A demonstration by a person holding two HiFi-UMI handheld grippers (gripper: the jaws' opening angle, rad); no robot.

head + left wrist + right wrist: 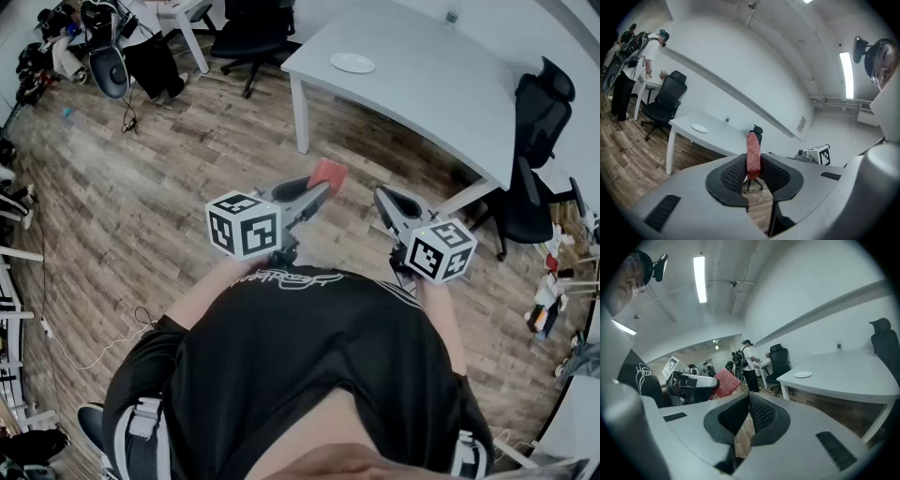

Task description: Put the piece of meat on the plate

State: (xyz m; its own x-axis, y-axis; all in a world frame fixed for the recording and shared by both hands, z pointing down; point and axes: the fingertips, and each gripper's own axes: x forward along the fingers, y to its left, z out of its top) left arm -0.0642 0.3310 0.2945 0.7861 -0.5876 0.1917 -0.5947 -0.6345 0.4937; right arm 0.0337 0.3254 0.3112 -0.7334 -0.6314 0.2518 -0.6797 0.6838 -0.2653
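A red slab of meat sticks out from the tips of my left gripper, which is shut on it; in the left gripper view the meat stands on edge between the black pads. My right gripper is held beside it, shut with nothing between its jaws. From the right gripper view the meat shows at the left. A small white plate lies on the white table ahead, some way beyond both grippers. The same plate is in the left gripper view and the plate in the right.
Wooden floor lies between me and the table. Black office chairs stand at the table's right, and another chair at its far left. A person with bags stands by a second desk at the far left. Cables lie on the floor.
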